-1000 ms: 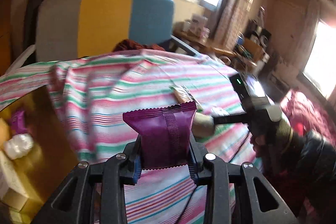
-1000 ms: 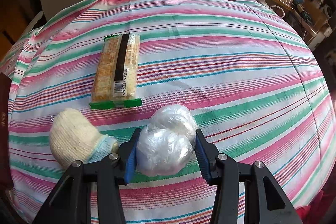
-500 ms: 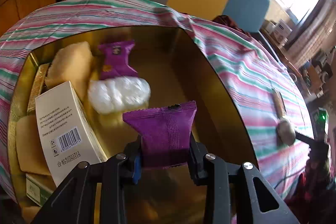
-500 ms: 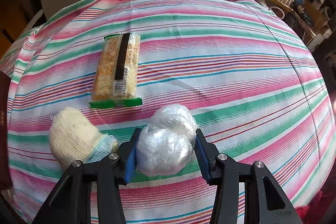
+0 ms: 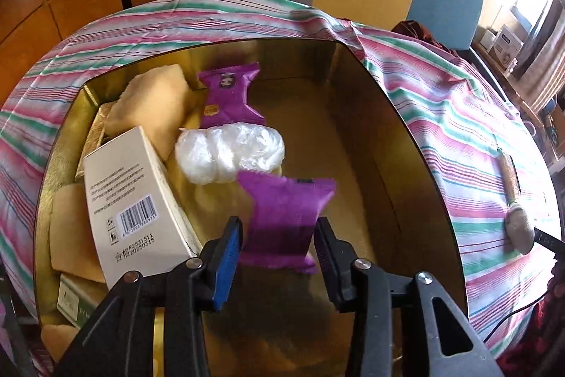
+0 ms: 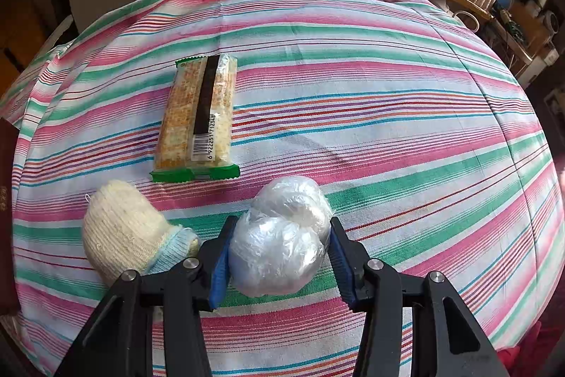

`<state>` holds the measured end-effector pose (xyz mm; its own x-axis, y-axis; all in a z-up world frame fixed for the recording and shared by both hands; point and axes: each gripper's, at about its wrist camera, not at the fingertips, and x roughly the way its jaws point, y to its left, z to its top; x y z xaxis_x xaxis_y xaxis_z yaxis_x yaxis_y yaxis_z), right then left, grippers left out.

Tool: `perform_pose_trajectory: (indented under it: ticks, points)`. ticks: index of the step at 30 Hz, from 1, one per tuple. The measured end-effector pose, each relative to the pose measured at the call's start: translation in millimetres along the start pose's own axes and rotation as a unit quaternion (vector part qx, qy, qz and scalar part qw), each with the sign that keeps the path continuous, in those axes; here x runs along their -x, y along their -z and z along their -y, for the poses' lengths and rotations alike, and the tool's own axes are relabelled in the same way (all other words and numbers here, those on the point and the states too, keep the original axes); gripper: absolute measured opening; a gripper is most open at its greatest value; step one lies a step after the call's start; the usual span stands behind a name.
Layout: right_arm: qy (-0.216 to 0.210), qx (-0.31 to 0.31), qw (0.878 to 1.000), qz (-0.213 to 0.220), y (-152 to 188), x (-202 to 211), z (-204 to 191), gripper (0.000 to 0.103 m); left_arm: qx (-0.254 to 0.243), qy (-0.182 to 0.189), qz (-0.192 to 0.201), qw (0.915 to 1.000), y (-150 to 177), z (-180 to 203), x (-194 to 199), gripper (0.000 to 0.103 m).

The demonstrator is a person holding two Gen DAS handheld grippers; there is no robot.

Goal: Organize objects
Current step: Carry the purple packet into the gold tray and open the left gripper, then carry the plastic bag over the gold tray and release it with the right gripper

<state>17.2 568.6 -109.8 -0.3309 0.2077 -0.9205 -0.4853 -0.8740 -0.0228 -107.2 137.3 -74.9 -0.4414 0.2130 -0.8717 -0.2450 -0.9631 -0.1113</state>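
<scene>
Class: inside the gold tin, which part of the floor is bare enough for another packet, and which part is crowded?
Bare floor lies along the gold tin's right wall, right of the plastic bundle and upper purple packet. The left side is crowded: white box and tan pads overlap.

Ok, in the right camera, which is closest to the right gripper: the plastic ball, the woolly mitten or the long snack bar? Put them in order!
From the right gripper outward:
1. Plastic ball: right between the jaws.
2. Woolly mitten: just beside the jaws, on the picture's left.
3. Long snack bar: farther ahead on the striped cloth, a bit left.
</scene>
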Motion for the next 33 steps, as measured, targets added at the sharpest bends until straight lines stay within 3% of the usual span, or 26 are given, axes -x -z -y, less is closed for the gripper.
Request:
perform_pose_trajectory:
  ticks: [16,22,26,33]
  points:
    - [0.017,-0.013,1.0,0.012,4,13,5,0.048,-0.029,-0.006,0.106,0.9939,16,-16,73,0.042]
    - [-0.018,-0.026,0.999,0.041,1,34,-3,0.048,-0.027,-0.008,0.124,0.9919,25,-31,89,0.042]
    - [-0.05,-0.004,0.997,0.066,-2,59,-30,0.048,-0.016,-0.006,0.119,0.9927,29,-41,87,0.042]
    - [-0.13,0.074,0.983,0.104,-2,107,-123,0.048,0.001,-0.001,0.118,0.993,36,-57,87,0.042]
